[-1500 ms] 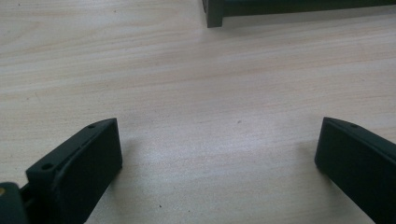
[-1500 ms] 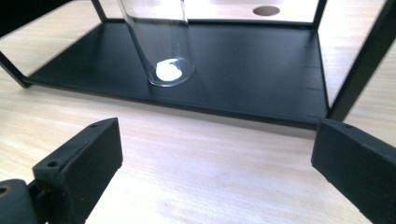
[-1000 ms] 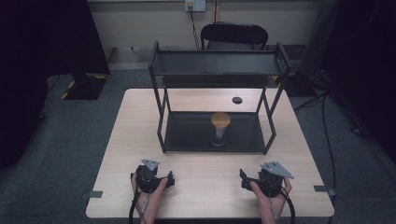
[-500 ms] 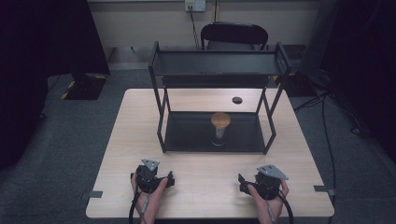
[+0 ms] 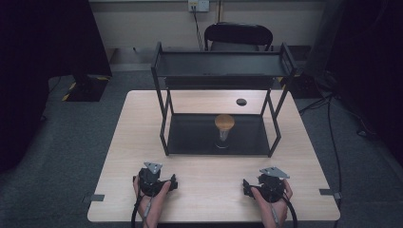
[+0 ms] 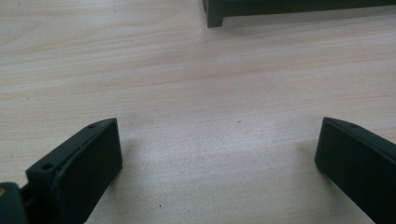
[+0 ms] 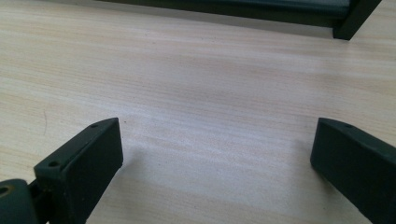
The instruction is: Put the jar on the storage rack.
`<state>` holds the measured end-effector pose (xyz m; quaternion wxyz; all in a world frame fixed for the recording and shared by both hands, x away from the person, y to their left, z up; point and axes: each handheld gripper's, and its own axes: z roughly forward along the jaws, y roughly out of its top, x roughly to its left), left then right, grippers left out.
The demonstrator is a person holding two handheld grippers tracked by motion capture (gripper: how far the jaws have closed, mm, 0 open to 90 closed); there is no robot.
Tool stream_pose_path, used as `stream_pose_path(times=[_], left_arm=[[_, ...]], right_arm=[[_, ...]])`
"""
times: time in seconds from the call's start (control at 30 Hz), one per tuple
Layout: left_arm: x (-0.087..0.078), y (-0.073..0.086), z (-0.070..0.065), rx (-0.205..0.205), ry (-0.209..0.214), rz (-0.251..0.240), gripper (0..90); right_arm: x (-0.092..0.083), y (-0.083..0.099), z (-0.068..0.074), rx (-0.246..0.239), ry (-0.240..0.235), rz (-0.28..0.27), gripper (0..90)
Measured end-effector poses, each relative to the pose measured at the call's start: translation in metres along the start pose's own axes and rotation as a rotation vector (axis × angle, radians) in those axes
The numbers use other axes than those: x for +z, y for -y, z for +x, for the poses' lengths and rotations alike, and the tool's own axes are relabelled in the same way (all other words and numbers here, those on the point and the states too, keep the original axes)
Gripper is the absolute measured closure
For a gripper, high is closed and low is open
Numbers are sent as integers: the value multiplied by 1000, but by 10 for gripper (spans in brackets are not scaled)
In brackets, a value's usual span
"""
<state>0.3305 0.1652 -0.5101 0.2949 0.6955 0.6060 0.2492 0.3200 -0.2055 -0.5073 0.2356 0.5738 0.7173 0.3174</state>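
My left gripper (image 5: 153,176) rests on the wooden table (image 5: 142,123) near its front edge, left of centre. In the left gripper view the left gripper (image 6: 217,149) is open, with only bare wood between its jaws. My right gripper (image 5: 267,183) sits near the front edge on the right. The right gripper (image 7: 217,149) is also open over bare wood. A black two-tier rack (image 5: 221,71) stands mid-table. On its lower shelf stands a clear glass with a round brown top (image 5: 224,128), well ahead of both grippers.
A small black disc (image 5: 241,101) lies on the table behind the rack. A rack foot (image 6: 215,16) stands ahead of the left gripper, another foot (image 7: 352,18) ahead of the right. A black chair (image 5: 237,35) is beyond the table, and cables run on the floor at right.
The right gripper has slid a little toward the near table edge and settled level. The left gripper has barely moved. Both stay open.
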Motion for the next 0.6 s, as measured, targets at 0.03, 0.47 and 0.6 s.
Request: stream_pose_path(times=[0.03, 0.47, 0.6], left_arm=[[0, 0, 0, 0, 0, 0, 2], [0, 0, 0, 0, 0, 0, 2], [0, 0, 0, 0, 0, 0, 2]], right_arm=[[0, 0, 0, 0, 0, 0, 14], [2, -1, 4, -27, 27, 18, 4], [2, -1, 4, -27, 27, 18, 3]])
